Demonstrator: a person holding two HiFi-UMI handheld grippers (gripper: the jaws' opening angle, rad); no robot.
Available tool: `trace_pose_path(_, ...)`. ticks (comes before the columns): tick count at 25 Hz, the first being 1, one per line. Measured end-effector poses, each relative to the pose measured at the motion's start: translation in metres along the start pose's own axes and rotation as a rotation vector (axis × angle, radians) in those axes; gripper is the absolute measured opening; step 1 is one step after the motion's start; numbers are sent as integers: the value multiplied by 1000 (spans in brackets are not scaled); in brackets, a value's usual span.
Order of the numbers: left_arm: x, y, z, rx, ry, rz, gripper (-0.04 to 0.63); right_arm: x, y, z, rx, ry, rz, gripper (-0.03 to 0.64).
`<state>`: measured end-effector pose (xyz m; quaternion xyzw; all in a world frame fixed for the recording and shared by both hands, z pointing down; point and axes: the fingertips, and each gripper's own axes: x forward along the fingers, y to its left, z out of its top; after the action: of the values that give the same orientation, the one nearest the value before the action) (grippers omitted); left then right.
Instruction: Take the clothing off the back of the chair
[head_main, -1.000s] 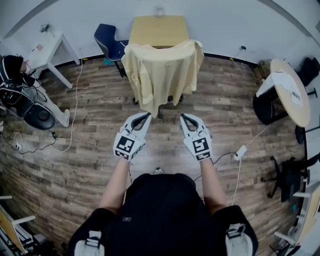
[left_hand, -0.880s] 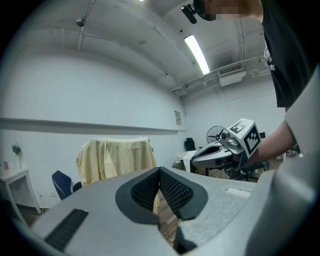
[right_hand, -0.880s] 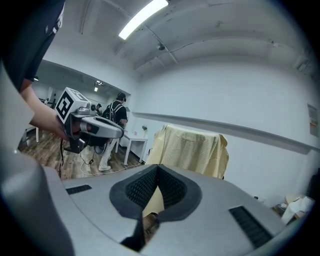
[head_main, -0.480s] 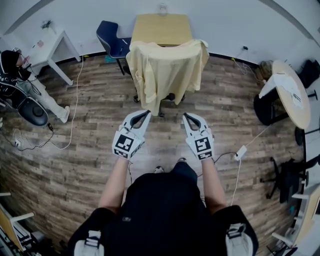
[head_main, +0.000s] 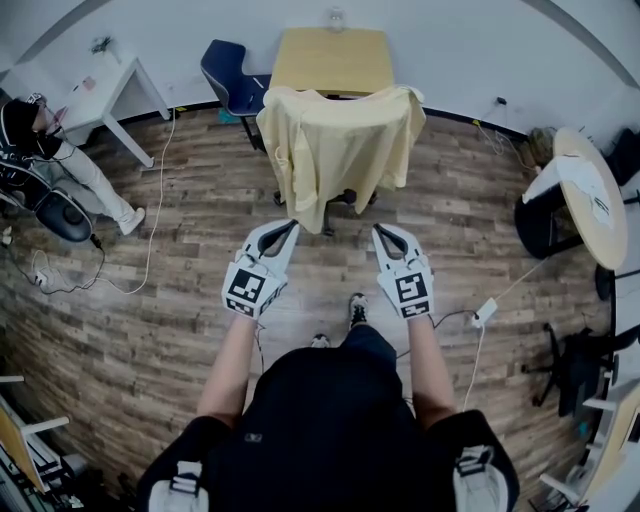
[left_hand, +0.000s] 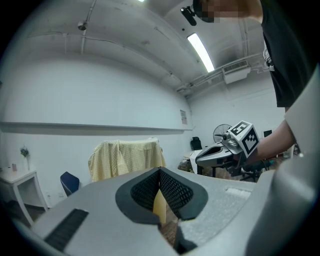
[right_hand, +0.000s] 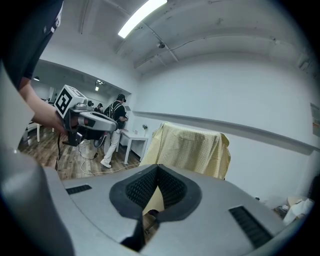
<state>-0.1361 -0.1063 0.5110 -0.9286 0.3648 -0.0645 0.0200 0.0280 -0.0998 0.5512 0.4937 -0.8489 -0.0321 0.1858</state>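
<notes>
Since a second ago: the shoe (head_main: 357, 309) is now showing ahead of the torso, stepping forward over the wood floor (head_main: 180, 260). The draped chair is sitting slightly further right in the head view. Both grippers are holding roughly the same pose.

Left gripper (head_main: 288, 228) is pointing ahead at about level, fingers clenched on nothing. Right gripper (head_main: 379, 231) is doing the same, fingers fully together and empty. The two are riding side by side, well apart from each other.

A white power adapter (head_main: 485, 311) with its cable is lying on the floor to the right of the right arm.

Just past the gripper tips, not touching them, a pale yellow checked shirt (head_main: 340, 150) is hanging over the back of the chair (head_main: 343, 197), covering it nearly down to the base. Both gripper views are looking straight at it.

Behind the chair a wooden counter (head_main: 333, 60) is standing against the wall, with a blue chair (head_main: 228, 82) just left of it. Further left, a white table (head_main: 112, 88) and a seated person (head_main: 45, 150). A round table (head_main: 592, 190) is sitting off to the right.
</notes>
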Motion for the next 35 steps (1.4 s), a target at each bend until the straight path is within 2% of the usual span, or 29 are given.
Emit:
trace_pose_path(12, 43, 9, 7, -1, -3, 32, 0, 18, -46, -4, -7, 7, 21, -5)
trace_pose_path(16, 53, 15, 2, -17, 20, 49, 1, 29, -60, -6, -8, 0, 29, -6)
trace_pose_path(35, 108, 58, 18, -17, 29, 202, 1, 78, -153, -5, -7, -15, 65, -5)
